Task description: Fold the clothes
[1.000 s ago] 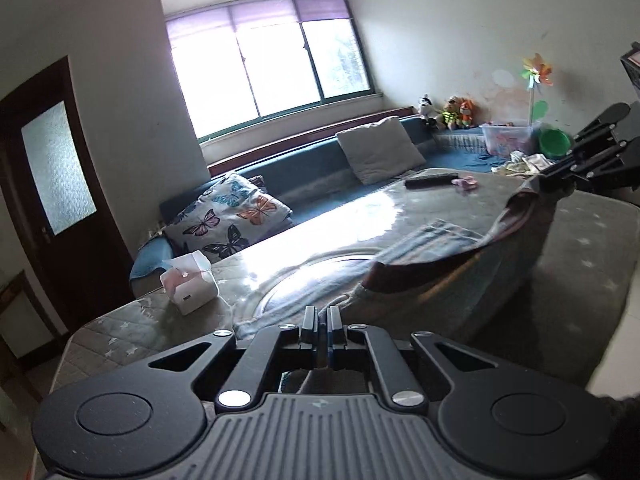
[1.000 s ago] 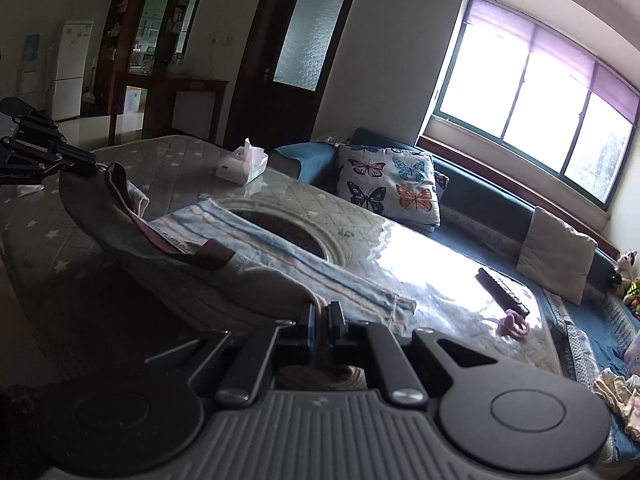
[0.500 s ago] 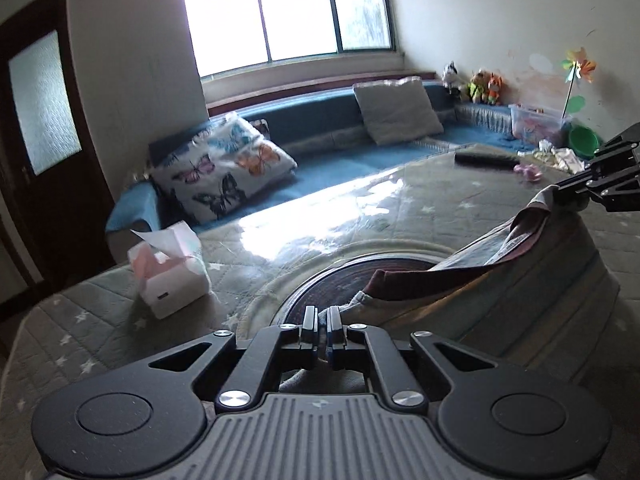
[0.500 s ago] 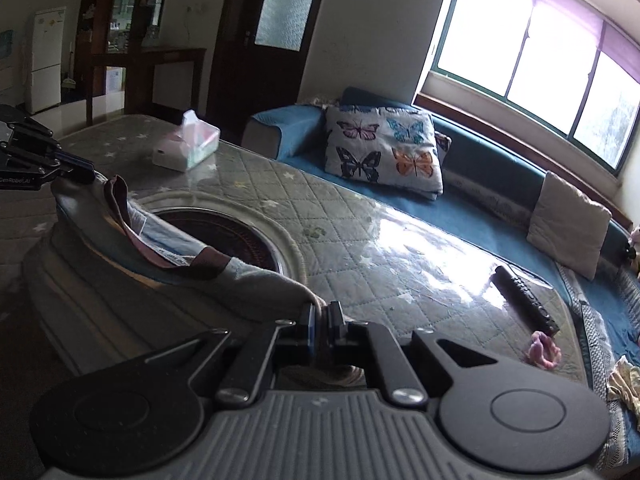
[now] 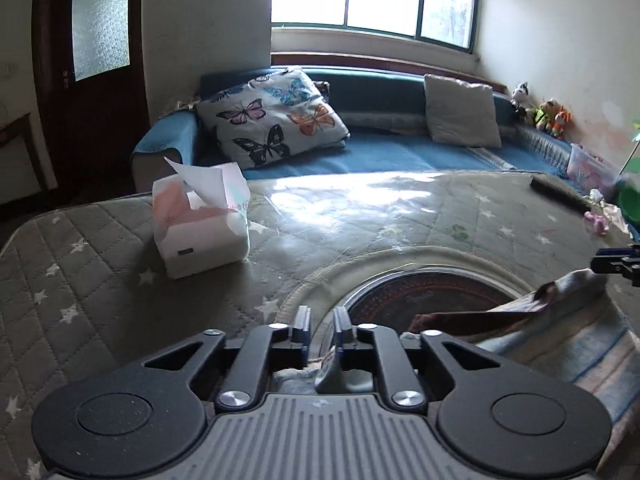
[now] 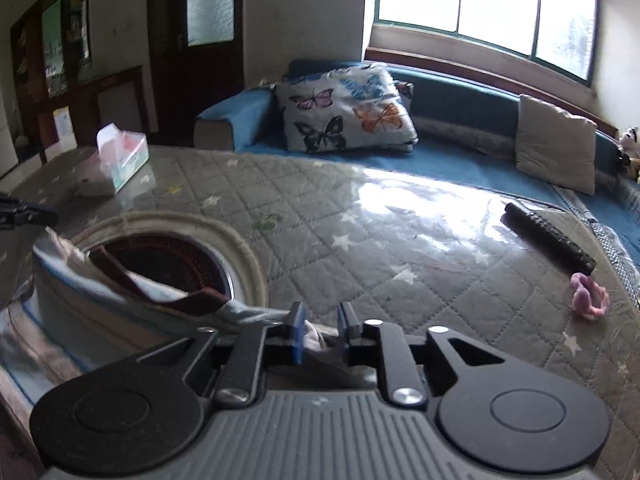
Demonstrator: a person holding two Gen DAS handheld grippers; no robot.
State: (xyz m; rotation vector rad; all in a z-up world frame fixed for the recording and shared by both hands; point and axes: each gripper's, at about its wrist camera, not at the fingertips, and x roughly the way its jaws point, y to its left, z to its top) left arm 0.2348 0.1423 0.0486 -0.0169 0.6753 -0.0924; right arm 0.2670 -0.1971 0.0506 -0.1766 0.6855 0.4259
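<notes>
A light blue striped garment (image 5: 560, 344) with a dark maroon collar lies on the grey quilted table (image 5: 360, 216), over the dark round inset. In the left wrist view my left gripper (image 5: 322, 326) is open, and a corner of the cloth lies loose just behind its fingers. In the right wrist view the garment (image 6: 92, 304) sits at the lower left. My right gripper (image 6: 322, 324) is open, with cloth bunched between and behind its fingers. Each gripper's tip shows at the edge of the other's view.
A tissue box (image 5: 200, 220) stands on the table's left part. A black remote (image 6: 548, 236) and a pink hair tie (image 6: 588, 296) lie at the right. A blue sofa (image 5: 400, 152) with a butterfly pillow (image 5: 276, 116) runs behind the table.
Both grippers came down to the table with the garment and opened, letting go of its corners. The cloth now rests folded over the round inset.
</notes>
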